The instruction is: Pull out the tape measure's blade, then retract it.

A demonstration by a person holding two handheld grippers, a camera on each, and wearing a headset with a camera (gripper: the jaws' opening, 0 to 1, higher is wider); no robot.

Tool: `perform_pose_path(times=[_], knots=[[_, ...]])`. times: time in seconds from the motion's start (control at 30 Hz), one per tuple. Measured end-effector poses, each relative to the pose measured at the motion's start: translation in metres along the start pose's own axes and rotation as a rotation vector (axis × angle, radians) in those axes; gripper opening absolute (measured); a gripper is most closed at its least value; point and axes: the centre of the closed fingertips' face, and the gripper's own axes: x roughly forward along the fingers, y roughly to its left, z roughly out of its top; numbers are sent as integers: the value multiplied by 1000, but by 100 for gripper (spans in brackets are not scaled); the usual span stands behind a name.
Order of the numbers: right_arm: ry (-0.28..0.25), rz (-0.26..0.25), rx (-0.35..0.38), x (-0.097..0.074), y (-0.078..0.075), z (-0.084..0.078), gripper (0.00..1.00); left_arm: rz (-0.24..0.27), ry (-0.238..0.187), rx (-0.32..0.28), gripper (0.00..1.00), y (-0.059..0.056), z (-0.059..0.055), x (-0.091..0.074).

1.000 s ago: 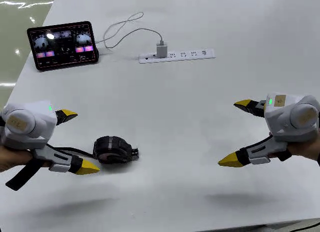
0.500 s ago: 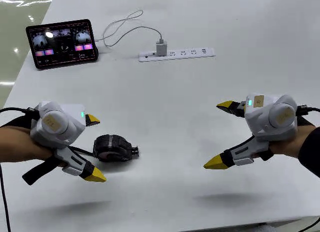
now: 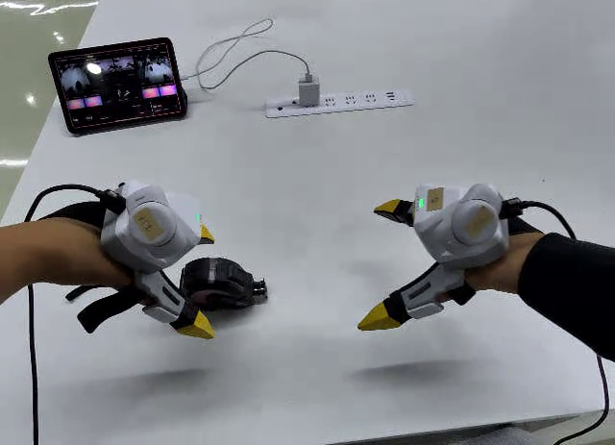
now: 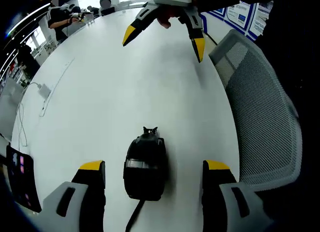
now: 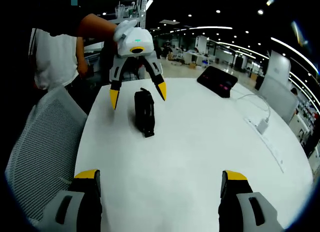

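Where the white tabletop (image 3: pixel 404 41) nears its front-left corner, a black tape measure (image 3: pixel 223 284) rests with its blade fully wound in, so that just the end hook (image 4: pixel 150 130) shows at the mouth of the case, pointing along the front edge toward the right. The left tool (image 3: pixel 201 280) has its jaws spread wide, one on each side of the case. In the left gripper view, bare tabletop shows between each yellow tip and the case, so neither jaw touches it. A black strap (image 4: pixel 134 219) trails from the back of the case toward the body of the left tool. The right tool (image 3: pixel 382 263) is held above the front part of the tabletop, right of the middle and well apart from the tape measure. Its jaws are likewise wide apart with nothing between them, and its shadow falls on the tabletop nearer the front edge. The two tools face each other, and the right gripper view looks straight at the left tool with the tape measure between its tips. Toward the back-left corner sits a tablet (image 3: pixel 117 83) with its screen lit. To its right lies a white power strip (image 3: pixel 338 104) with a charger (image 3: pixel 308 91) plugged in and a white cable (image 3: pixel 235 56) looping toward the tablet. A grey mesh chair (image 4: pixel 260 106) stands just off the front edge.
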Motion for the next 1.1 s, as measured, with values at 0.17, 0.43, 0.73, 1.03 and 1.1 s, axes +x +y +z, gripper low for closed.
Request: perform_pose_path(times=[0.17, 0.43, 0.73, 1.03, 1.1], knots=[[-14, 24, -15, 14, 2, 12, 99, -4, -3, 8, 60, 1, 5, 4], [-12, 63, 0, 31, 6, 21, 99, -10, 40, 17, 50, 2, -3, 11], [-7, 69, 2, 44, 4, 23, 99, 58, 74, 44, 30, 9, -5, 16], [-32, 71, -43, 58, 3, 34, 88, 77, 79, 45, 30, 11, -8, 18], [-34, 77, -46, 62, 4, 36, 86, 82, 81, 42, 30, 12, -8, 18]])
